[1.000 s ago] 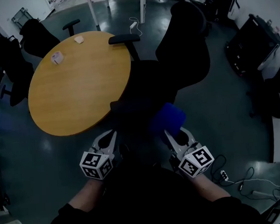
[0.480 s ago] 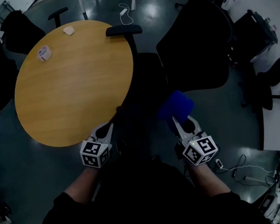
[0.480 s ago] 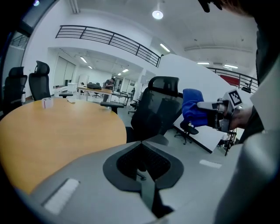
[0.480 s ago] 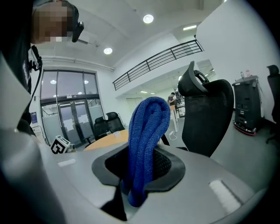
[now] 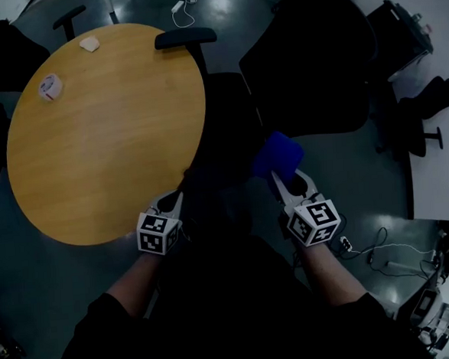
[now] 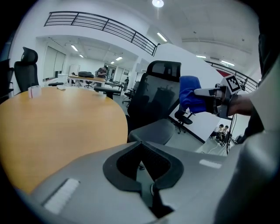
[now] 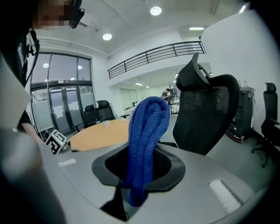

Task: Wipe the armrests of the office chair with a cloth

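The right gripper (image 5: 289, 182) clamps a blue cloth (image 5: 276, 154) over the chair (image 5: 309, 69) seat. The left gripper (image 5: 172, 201), jaws together and empty, hovers at the table's (image 5: 106, 137) near edge.

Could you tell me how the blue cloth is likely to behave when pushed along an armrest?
The blue knitted cloth looks floppy: it folds over above the right gripper, so it would probably drape. Its coarse knit likely grips rather than slides.
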